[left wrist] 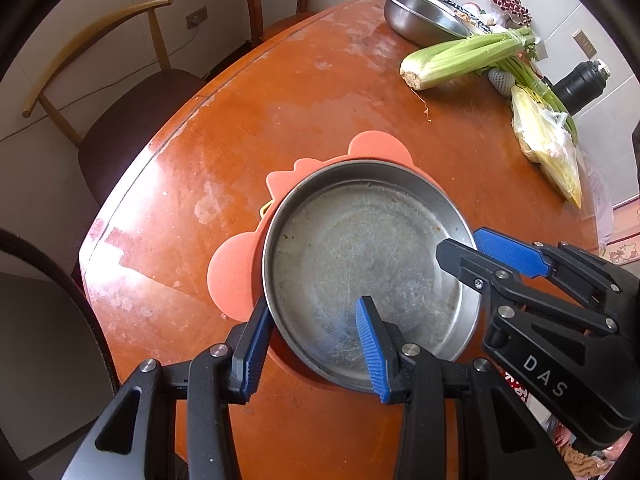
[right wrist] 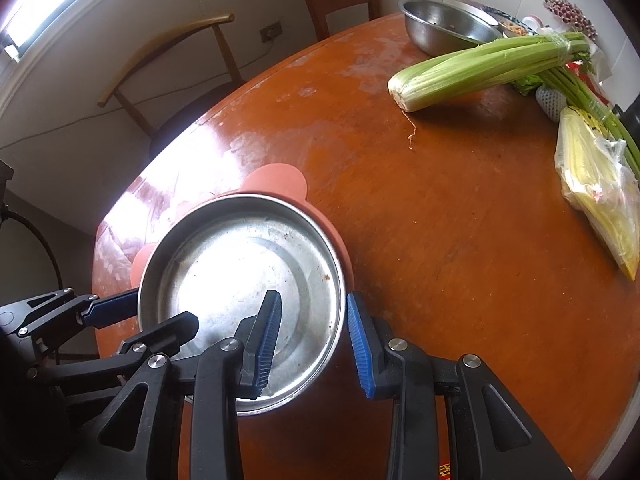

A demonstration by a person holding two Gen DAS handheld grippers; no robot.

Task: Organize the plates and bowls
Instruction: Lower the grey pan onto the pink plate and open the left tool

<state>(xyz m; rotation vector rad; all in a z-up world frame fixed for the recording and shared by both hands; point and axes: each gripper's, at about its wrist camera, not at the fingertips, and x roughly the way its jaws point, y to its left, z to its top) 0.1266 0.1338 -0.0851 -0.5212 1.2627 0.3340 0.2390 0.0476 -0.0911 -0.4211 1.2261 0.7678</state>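
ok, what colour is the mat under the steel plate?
Salmon pink mat, with rounded lobes poking out around the steel plate. Left wrist view shows it best.

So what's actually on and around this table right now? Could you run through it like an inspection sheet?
Surface: orange-brown wooden table, finish worn and patchy.
Job's things: shallow steel plate on a pink silicone mat; steel bowl at the far edge with other dishes behind it.
Clutter: celery bunch, bagged yellow vegetables, black bottle.
Grippers: left gripper open, straddling the plate's near rim; right gripper open, straddling the opposite rim.
Cables: a cord from the wall socket.
Surroundings: two wooden chairs, tiled wall.
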